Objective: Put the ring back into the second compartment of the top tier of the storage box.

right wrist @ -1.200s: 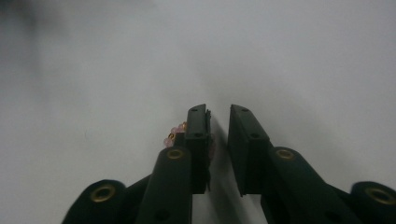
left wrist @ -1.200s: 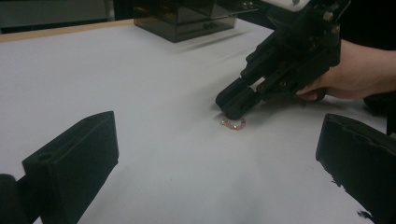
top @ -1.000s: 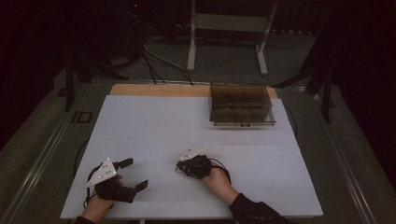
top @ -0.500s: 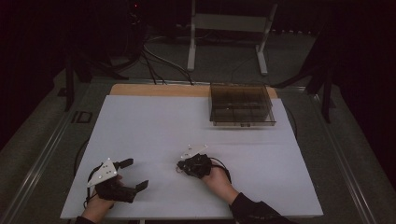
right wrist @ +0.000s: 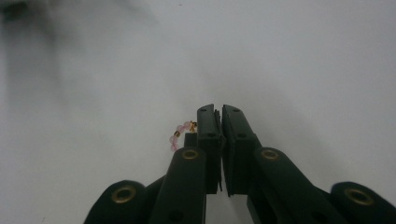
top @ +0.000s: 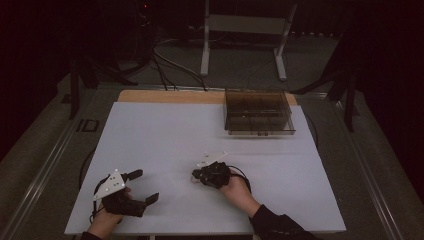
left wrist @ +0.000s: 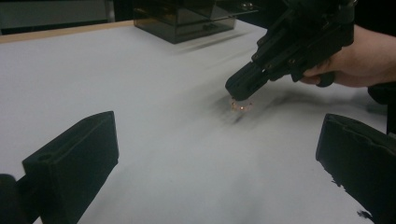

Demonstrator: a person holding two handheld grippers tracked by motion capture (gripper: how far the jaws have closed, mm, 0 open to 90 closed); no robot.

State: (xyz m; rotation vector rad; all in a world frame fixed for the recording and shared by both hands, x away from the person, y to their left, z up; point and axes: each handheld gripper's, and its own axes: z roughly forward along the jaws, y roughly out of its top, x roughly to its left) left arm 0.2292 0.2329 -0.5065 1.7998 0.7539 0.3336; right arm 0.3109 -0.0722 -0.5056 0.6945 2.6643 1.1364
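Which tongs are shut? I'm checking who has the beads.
The right tongs, jaws together over the small bead bracelet; the left tongs stand wide open.

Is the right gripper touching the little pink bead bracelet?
Touching. In the right gripper view the shut right gripper has the bead bracelet curling out from beside its tips; the left gripper view shows it under them.

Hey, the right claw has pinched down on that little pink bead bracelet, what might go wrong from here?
1. The right claw is shut, yet most of the bead bracelet sticks out beside one jaw, so the grip may be thin and it could slip on lifting.
2. The smoked plastic box sits far across the white table; a loose bracelet might drop on the way.
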